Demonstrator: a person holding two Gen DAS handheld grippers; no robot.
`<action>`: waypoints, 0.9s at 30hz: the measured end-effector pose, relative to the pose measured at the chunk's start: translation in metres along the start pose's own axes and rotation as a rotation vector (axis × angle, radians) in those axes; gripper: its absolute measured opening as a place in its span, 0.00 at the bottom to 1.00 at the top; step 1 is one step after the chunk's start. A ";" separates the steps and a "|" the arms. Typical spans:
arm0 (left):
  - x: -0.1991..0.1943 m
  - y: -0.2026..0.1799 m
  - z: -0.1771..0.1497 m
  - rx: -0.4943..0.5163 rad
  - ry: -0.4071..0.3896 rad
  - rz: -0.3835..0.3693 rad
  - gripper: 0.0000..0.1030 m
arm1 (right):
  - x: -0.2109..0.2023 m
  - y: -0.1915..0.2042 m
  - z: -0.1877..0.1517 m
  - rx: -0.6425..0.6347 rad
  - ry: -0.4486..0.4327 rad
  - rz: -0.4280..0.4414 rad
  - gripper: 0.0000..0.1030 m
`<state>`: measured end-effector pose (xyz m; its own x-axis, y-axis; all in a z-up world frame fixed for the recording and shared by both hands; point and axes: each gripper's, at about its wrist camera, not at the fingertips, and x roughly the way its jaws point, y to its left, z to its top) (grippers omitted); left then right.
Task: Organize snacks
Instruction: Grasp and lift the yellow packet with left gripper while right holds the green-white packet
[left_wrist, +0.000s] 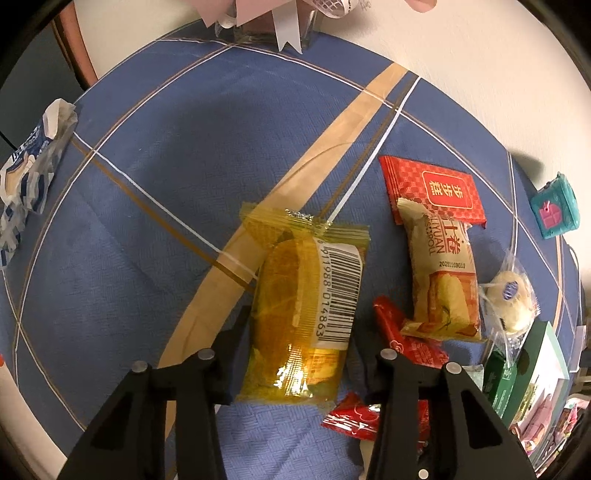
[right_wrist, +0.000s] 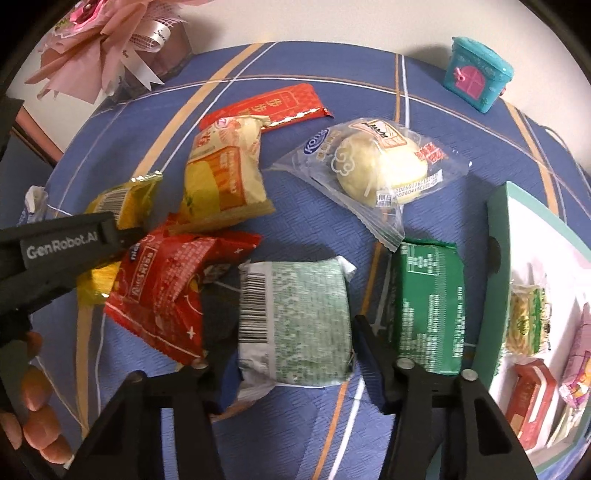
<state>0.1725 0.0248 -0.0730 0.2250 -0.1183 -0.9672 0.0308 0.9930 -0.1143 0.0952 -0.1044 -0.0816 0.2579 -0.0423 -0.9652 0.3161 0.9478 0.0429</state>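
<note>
Both grippers point down at a blue tablecloth (right_wrist: 436, 122) strewn with snacks. Left gripper (left_wrist: 295, 334) has its jaws on either side of a yellow packet (left_wrist: 301, 314), pads against its edges, so it looks gripped. Right gripper (right_wrist: 295, 339) straddles a pale green packet (right_wrist: 295, 321), the pads at its ends and seemingly pressing. Just beside that lie a dark green packet (right_wrist: 428, 302) and a red packet (right_wrist: 166, 291); a bun in clear wrap (right_wrist: 380, 166) sits further back. At the right edge stands a tray (right_wrist: 498, 229) holding more snacks.
</note>
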 end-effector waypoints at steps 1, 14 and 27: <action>-0.001 0.001 0.000 -0.008 -0.002 -0.005 0.44 | 0.000 -0.001 0.000 0.006 0.001 0.004 0.52; -0.042 0.010 0.000 -0.041 -0.096 -0.018 0.43 | -0.024 -0.028 0.011 0.110 -0.006 0.055 0.51; -0.119 0.008 0.001 -0.052 -0.252 -0.060 0.43 | -0.101 -0.045 0.011 0.164 -0.123 0.092 0.51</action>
<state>0.1467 0.0472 0.0409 0.4600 -0.1676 -0.8720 0.0029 0.9823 -0.1872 0.0646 -0.1465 0.0166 0.3987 -0.0056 -0.9171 0.4280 0.8855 0.1807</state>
